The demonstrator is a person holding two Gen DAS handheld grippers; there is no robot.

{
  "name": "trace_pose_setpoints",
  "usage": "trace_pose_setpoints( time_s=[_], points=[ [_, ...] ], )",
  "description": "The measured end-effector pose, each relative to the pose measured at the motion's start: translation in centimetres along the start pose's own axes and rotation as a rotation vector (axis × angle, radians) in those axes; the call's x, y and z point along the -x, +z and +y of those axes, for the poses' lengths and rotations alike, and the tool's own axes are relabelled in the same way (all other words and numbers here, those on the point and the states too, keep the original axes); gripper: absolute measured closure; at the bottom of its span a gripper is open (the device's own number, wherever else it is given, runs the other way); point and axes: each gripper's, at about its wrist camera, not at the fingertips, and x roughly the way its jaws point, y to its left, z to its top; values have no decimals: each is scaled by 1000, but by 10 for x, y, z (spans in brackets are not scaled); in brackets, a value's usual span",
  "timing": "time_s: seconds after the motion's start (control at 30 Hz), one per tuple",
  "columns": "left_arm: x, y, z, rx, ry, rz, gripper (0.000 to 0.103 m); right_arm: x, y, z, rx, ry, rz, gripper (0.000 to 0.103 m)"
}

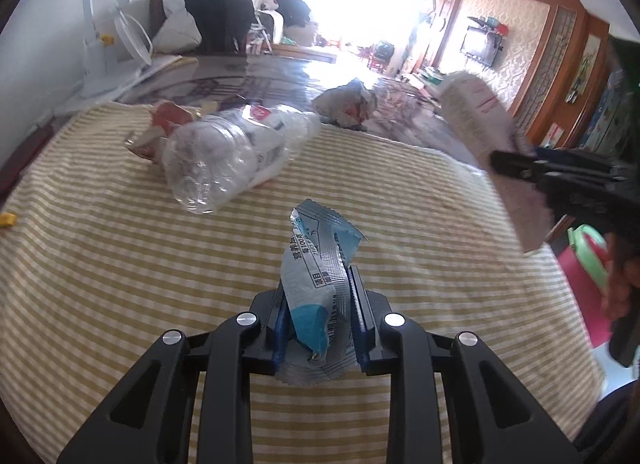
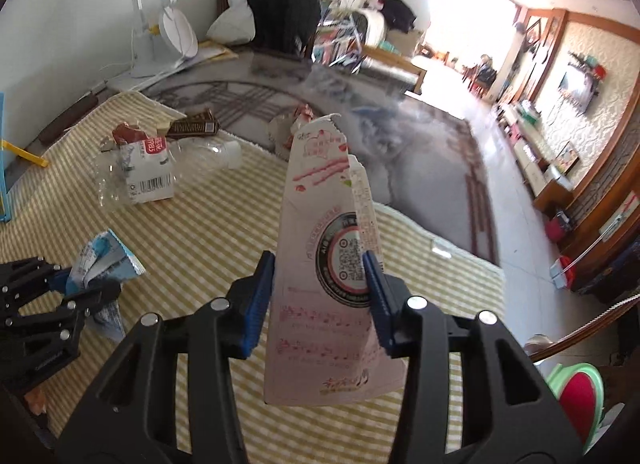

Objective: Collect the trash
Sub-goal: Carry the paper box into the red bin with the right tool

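- The worktop, under a yellow striped cloth, carries the trash that is left: a crushed clear bottle and a red wrapper touching it, both at the far left side.
- The right tool is closed on a tall pink wrapper, whose long axis stands upright along the fingers.
- The left tool grips a blue wrapper, also upright.
- The bottle lies ahead of the left tool and a little to its left, so I judge this tool is nearer, but both are full.
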Motion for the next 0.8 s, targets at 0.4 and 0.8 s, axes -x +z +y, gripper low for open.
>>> trace_pose_setpoints(
  time_s=[0.4,0.8],
  points=[
    [36,-4,-10,87,-11,-26,79,51,-37,-20,-183,58,-72,59],
    [45,-6,-57,70,-54,-14,79,71,-54,-56,-285,48,-119,59]
  ],
)
